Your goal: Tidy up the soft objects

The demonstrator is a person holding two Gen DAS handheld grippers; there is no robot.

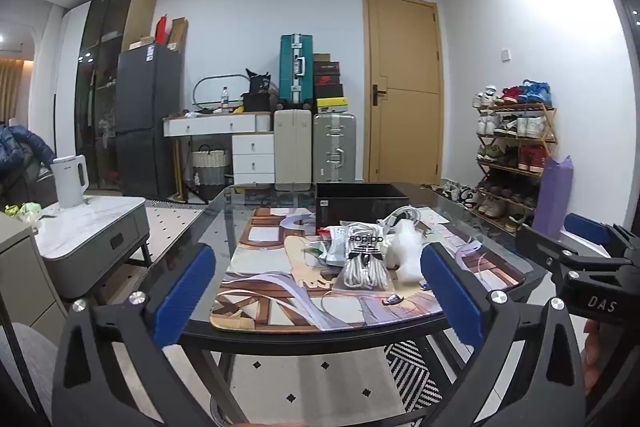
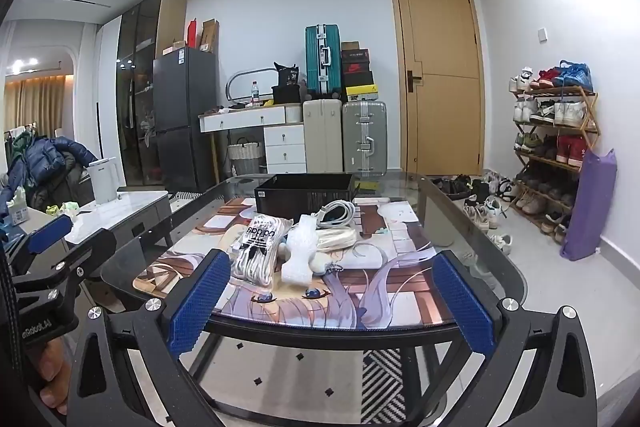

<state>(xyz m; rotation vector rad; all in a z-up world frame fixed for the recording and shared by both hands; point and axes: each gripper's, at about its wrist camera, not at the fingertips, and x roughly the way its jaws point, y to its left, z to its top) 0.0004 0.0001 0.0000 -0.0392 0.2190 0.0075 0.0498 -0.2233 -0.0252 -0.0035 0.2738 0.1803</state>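
- Left gripper (image 1: 316, 291) hangs before the near edge of the glass table (image 1: 496, 227), its blue pads spread wide and holding nothing.
- Right gripper (image 2: 330, 301) sits at the same near edge, just as wide apart and unloaded — it also shows at the right border of the left view.
- A printed mat (image 2: 404, 259) covers the middle of the table; the soft things lie heaped on it.
- Nearest on the mat is the sock pack (image 2: 258, 251), clear wrap with a black adidas logo, lying lengthwise toward the grippers.
- Just right of the pack, touching it, lies a white foam wrap (image 2: 299, 253).
- Behind the foam sits a cream bundle (image 2: 336, 239), and behind that a coiled white cable (image 2: 334, 213).
- In the left view a few small packets (image 1: 328, 247) lie left of the pack — too blurred to name.
- A black box (image 2: 304, 193) stands open-topped at the far end of the mat, just beyond the heap.
- Beyond the table: suitcases (image 2: 344, 135) against the wall, a wooden door (image 2: 440, 75) to their right, and a shoe rack (image 2: 554, 147) further right.
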